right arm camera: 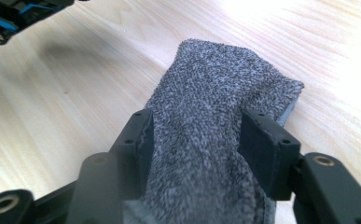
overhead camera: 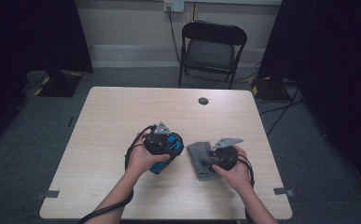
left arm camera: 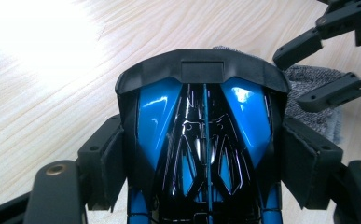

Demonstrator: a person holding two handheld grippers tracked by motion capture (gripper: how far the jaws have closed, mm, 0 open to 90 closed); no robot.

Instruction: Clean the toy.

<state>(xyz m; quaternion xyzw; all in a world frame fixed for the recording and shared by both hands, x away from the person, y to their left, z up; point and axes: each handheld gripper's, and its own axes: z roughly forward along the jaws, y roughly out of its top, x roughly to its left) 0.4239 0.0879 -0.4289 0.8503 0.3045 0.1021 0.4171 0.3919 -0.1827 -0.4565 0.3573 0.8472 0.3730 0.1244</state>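
L gripper [left arm camera: 201,154] pinched the blue-and-black toy car [left arm camera: 201,116], held just above the desk [overhead camera: 122,112]. R gripper [right arm camera: 194,144] straddled the folded grey cloth [right arm camera: 215,93] lying on the desk beside the car, jaws partly spread w/ cloth between them. Step looked like regrasping the cloth for wiping; next move prob. needs R to close on it.

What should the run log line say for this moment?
left gripper: shut on blue-black object | right gripper: open, astride grey cloth | table
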